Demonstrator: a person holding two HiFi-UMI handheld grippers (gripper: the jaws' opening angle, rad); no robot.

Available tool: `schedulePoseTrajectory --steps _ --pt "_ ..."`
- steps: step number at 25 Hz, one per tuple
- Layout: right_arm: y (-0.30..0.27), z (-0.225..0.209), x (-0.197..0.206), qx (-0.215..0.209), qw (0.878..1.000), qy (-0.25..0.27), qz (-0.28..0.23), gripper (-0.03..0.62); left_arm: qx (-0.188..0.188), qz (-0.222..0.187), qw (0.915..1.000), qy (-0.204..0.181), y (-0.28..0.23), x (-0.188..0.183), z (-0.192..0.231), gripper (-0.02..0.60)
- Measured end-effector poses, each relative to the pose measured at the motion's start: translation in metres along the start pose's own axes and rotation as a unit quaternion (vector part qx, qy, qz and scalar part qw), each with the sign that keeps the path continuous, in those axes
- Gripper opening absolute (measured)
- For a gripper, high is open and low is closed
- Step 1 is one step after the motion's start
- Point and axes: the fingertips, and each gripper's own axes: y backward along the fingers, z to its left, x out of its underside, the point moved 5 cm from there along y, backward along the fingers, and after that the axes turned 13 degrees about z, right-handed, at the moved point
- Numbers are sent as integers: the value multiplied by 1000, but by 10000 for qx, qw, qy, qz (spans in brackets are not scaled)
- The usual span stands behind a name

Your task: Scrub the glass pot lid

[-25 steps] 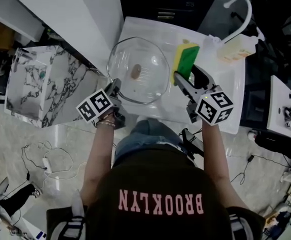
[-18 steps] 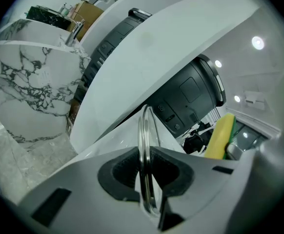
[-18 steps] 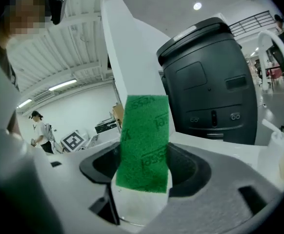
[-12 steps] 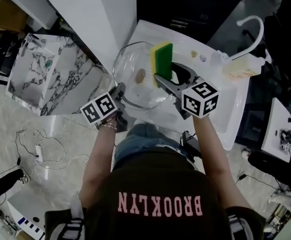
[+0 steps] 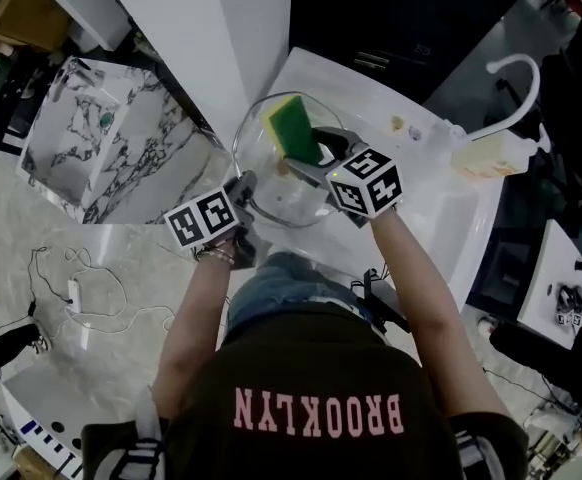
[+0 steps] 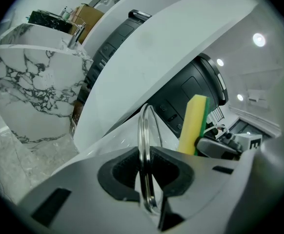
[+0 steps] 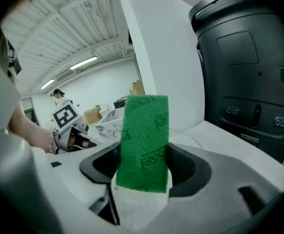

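Observation:
The clear glass pot lid (image 5: 286, 163) with a metal rim is held over the white sink counter (image 5: 426, 203). My left gripper (image 5: 241, 190) is shut on its near-left rim; in the left gripper view the rim (image 6: 145, 165) runs edge-on between the jaws. My right gripper (image 5: 301, 158) is shut on a yellow and green sponge (image 5: 289, 126), which lies over the lid's upper middle. The sponge's green scouring face (image 7: 144, 143) fills the right gripper view, and its yellow side (image 6: 192, 126) shows beyond the lid in the left gripper view.
A white faucet (image 5: 506, 78) and a pale soap bottle (image 5: 491, 153) stand at the sink's right. A marble-patterned block (image 5: 101, 148) sits to the left. A dark appliance (image 7: 249, 67) is behind the counter. Cables lie on the floor (image 5: 71, 288).
My right gripper has carried the sponge leftward from beside the lid to over the lid's middle. The left gripper has kept its hold on the rim.

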Motion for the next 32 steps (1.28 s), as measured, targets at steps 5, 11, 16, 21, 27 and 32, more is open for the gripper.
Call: schedulePoseTrajectory --steps 5,11,16,21,27,32 --pt "-32 3 12 -243 9976 298 576 282 -24 52 10000 -25 0 -1 0 47" --pt "-62 2 22 -157 9937 261 1077 282 -68 93 9999 -71 0 -2 0 48" --pt "-81 2 28 -152 9904 182 1364 282 -129 158 9997 -118 -1 -3 1 48" --pt "-85 -1 27 -457 9859 723 1440 282 -159 258 9994 -167 -2 -1 3 48" --pt "-89 -10 16 -398 9672 1685 1860 282 -209 381 9986 -308 -3 -1 2 48" --pt "-93 -18 12 -645 9588 1753 2142 282 -205 381 9985 -335 -3 -2 1 48"
